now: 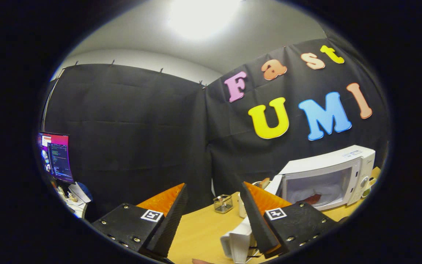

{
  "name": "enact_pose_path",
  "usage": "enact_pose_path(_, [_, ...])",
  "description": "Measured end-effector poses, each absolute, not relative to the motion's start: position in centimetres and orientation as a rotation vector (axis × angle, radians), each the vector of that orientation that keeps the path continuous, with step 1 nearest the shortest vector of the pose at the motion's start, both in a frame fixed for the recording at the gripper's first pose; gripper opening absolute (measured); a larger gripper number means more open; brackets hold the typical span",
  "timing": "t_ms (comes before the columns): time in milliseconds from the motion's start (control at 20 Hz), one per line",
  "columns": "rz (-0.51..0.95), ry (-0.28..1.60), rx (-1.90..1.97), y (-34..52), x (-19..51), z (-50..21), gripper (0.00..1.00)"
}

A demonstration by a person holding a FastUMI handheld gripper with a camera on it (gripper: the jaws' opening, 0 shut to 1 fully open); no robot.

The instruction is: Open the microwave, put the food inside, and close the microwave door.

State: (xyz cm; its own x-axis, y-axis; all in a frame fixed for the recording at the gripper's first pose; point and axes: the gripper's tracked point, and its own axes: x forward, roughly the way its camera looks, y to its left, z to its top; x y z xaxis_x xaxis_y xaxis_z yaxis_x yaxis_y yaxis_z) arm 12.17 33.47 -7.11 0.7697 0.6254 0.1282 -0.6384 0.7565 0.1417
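Tool point(211, 216): fingers spread wide, nothing held between them, tilted up above the counter point(203, 227).

Microwave point(328, 179): white, set beyond the right finger on the far end of the counter. The door appears shut, with a dark reddish item seen through its window, judged to be food point(311, 199) already inside; whether the door is fully latched cannot be told. The body is judged heavy, rigid and unlikely to shift under a push. The door is judged stiff and smooth, best pressed flat near its free edge beside the control panel.

White jug-like container point(237, 242): just beside the right finger, close under it; judged light and easily knocked.

Small wire basket point(223, 203): ahead, between the fingers.

Monitor point(58, 157): well apart, beyond the left finger.

Open room: bare counter between the fingers; the path to the microwave runs over the white container.
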Motion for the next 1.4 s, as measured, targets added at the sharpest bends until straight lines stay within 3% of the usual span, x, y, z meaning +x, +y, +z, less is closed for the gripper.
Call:
enact_pose_path(50, [0.725, -0.063, 0.15, 34.9, 11.6, -7.9, 0.84])
enact_pose_path(350, [0.708, 0.048, 0.064, 38.2, 12.4, -13.1, 0.15])
enact_pose_path(450, [0.658, 0.067, 0.02, 37.9, 13.4, -14.8, 0.06])
enact_pose_path(700, [0.566, 0.146, -0.049, 35.8, 15.2, -19.6, 0.06])
enact_pose_path(750, [0.56, 0.166, -0.036, 35.8, 15.9, -20.4, 0.01])
enact_pose_path(1400, [0.225, 0.151, -0.026, 17.9, 21.0, -20.8, 0.01])
